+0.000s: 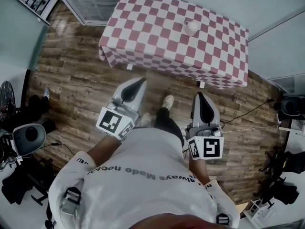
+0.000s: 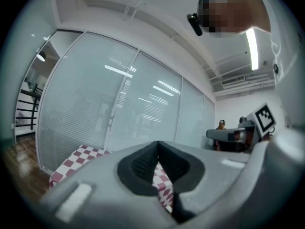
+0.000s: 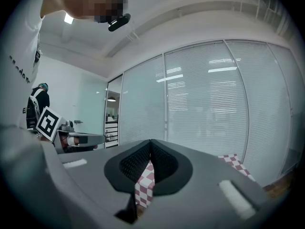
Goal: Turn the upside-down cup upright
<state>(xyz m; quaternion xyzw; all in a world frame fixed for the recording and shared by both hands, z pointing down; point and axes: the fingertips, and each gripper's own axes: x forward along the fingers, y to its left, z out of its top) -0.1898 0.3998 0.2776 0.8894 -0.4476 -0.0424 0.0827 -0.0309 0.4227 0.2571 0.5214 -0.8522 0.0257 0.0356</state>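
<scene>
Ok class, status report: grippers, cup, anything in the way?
Left gripper shut, empty. Right gripper shut, empty. Cup on the table ahead, untouched. Only floor between.

The tablecloth [image 1: 157,27] is matt cloth, the floor [image 1: 76,89] wood

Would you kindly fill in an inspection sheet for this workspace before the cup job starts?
Surface: table under a red-and-white checked cloth, standing on a wood floor.
Job's things: one pale cup on the cloth, right of the table's middle; too small to tell which way up.
Clutter: nothing seen on the table.
Grippers: left gripper and right gripper both shut, nothing between the jaws, held over the floor short of the table.
Cables: thin cable across the floor at right, leading to dark gear.
Surroundings: glass wall with blinds; more gear at the left floor edge.
</scene>
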